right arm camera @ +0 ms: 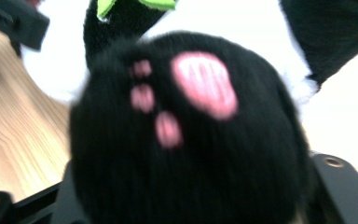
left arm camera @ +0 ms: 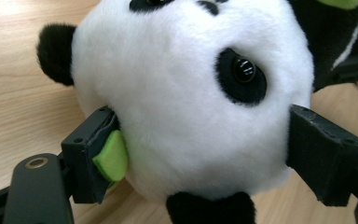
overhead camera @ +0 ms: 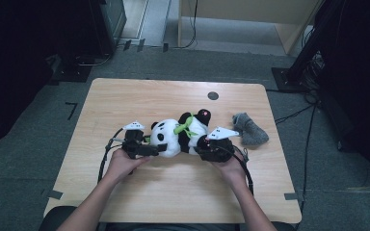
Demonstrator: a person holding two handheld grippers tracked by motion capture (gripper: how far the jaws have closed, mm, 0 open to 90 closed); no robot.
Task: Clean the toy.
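A black-and-white panda plush (overhead camera: pixel 180 134) with a green neck ribbon (overhead camera: pixel 185 126) lies on its side in the middle of the wooden table (overhead camera: pixel 125 101). My left gripper (overhead camera: pixel 150 149) holds its white head (left arm camera: pixel 186 93). In the left gripper view both black jaws press into the fur on either side of my left gripper (left arm camera: pixel 209 154). A green felt piece (left arm camera: pixel 112 156) sits against the left jaw. My right gripper (overhead camera: pixel 208 146) is at the panda's lower body. Its black foot (right arm camera: pixel 191 140) with pink pads lies deep between the jaws and hides their tips.
A crumpled grey cloth (overhead camera: pixel 250 129) lies on the table just right of the panda. A small black disc (overhead camera: pixel 213 95) sits near the far edge. The table's near half is bare wood. Dark equipment and cables stand around the table on the floor.
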